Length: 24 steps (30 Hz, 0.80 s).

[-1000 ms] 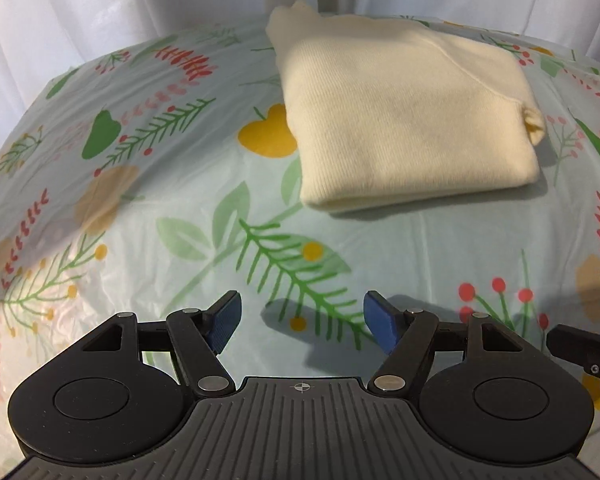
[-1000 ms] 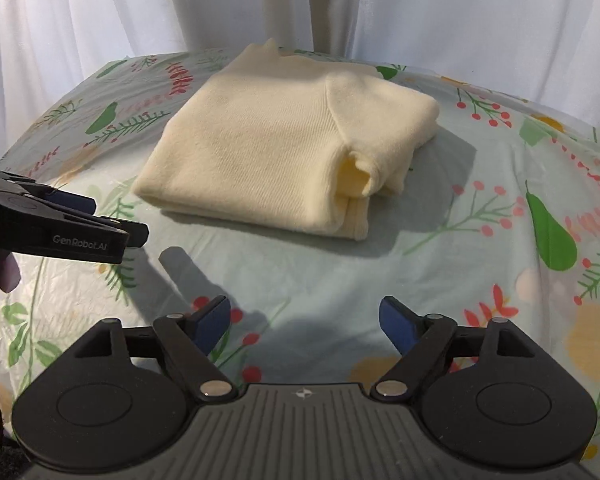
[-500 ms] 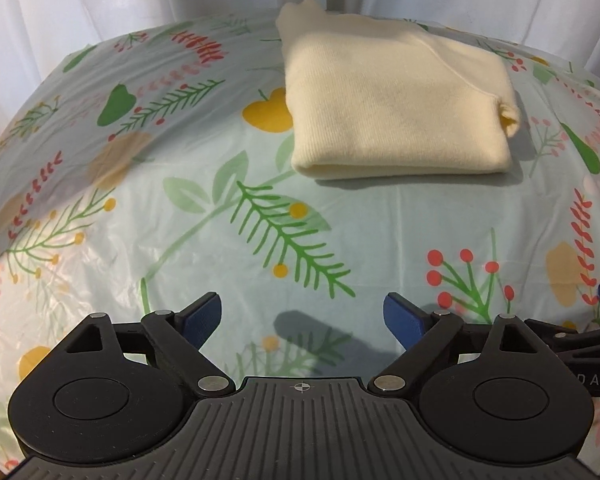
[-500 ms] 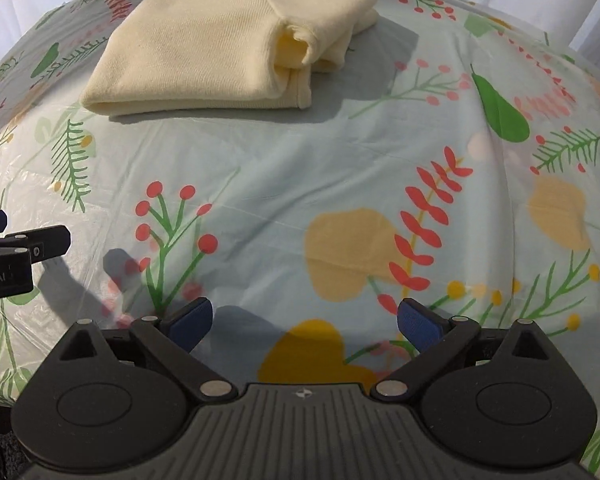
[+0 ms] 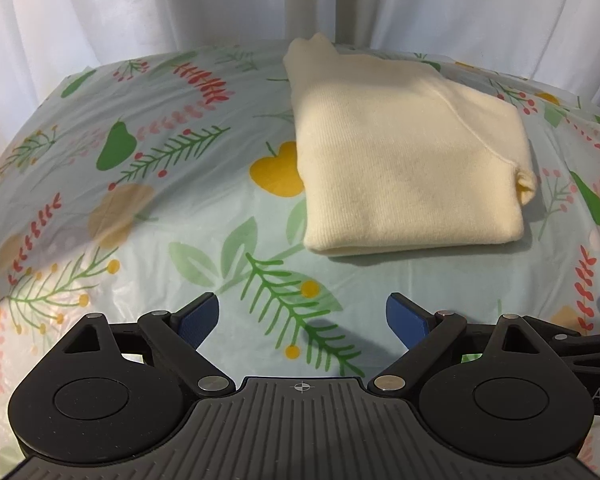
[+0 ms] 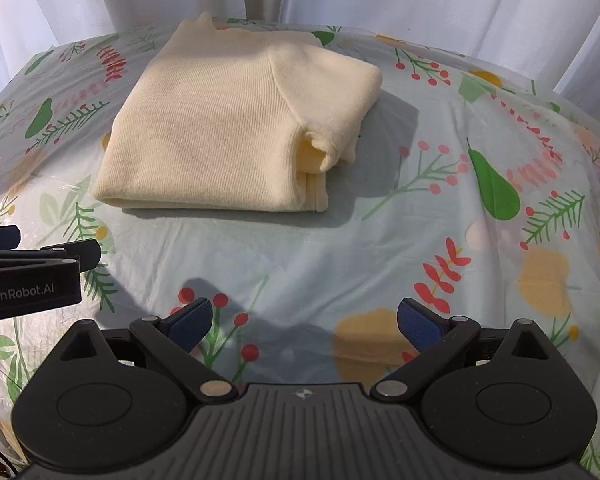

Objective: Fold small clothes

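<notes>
- Both grippers have been brought back nearer the folded sweater (image 5: 408, 160) since a moment ago.
- Left gripper (image 5: 302, 318) and right gripper (image 6: 304, 322) are held wide apart, empty, above the tablecloth (image 6: 380, 248).

Cream sweater (image 6: 220, 128) looked soft, fine-ribbed knit, matt, tablecloth (image 6: 380, 248) was thin glossy plastic, faintly crinkled, curtain (image 5: 140, 12) sheer white cloth, left gripper (image 5: 302, 316) and right gripper (image 6: 304, 318) matt black plastic, blue textured pads (image 6: 416, 324), shiny metal pins.
</notes>
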{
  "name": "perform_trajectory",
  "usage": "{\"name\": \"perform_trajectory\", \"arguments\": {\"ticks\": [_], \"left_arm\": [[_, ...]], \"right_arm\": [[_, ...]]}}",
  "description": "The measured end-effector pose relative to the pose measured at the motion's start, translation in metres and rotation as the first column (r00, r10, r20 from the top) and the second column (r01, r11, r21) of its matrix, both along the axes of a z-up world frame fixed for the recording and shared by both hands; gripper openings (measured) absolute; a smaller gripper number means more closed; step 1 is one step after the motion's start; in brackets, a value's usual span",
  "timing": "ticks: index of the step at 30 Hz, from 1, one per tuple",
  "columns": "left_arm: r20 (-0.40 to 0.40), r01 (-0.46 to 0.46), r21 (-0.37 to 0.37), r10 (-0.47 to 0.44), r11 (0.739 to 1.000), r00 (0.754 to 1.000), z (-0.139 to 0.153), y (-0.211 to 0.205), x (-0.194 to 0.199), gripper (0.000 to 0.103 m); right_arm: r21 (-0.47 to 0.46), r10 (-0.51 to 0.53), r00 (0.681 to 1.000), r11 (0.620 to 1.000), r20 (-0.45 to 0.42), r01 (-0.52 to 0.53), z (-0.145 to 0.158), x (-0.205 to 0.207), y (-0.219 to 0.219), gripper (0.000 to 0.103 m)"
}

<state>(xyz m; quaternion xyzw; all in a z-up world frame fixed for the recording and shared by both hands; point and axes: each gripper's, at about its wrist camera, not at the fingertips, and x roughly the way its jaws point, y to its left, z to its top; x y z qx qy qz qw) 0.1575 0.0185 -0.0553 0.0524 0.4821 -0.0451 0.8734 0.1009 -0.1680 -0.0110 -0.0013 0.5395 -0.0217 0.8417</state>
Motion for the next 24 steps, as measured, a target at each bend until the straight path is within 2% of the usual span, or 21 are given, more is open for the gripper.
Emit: {"name": "perform_trajectory", "arguments": {"ticks": [6,24], "left_arm": [[-0.006,0.013,-0.026,-0.013,1.000,1.000,-0.0023,0.0018,0.0040,0.095],[-0.012,0.053,-0.019,-0.053,0.998,0.998,-0.0039,-0.0041,0.0049,0.095]], "right_arm": [[-0.015,0.008,1.000,1.000,0.017,-0.008,0.0048,0.0056,0.0060,0.099],[0.000,-0.037,0.999,0.999,0.030,0.037,0.0097,0.0047,0.0039,0.099]]}}
